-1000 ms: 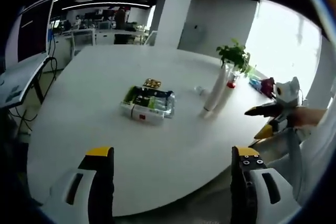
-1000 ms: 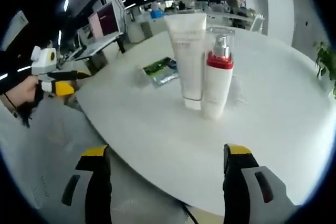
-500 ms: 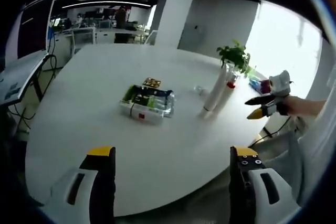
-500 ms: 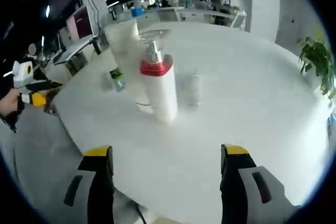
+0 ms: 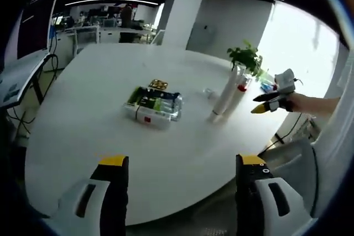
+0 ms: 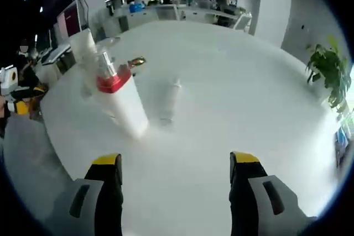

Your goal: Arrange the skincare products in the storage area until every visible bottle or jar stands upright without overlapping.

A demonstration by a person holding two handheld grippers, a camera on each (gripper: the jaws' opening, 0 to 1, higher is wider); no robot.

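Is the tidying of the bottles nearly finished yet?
Only partly. Done: the white pump bottle with the red collar and the tall white tube stand upright on the round white table. In hand: nothing; the left gripper and right gripper are open. Left: the clear tray of small products, and a small clear bottle lying flat.

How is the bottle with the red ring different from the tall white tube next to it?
The pump bottle has a red collar and a clear cap over its pump; the white tube is plain white all over. In the left gripper view the tube rises taller and slimmer than the bottle. The bottle stands nearer the right gripper, with the tube behind it. Both have white bodies and stand upright close together on the white table.
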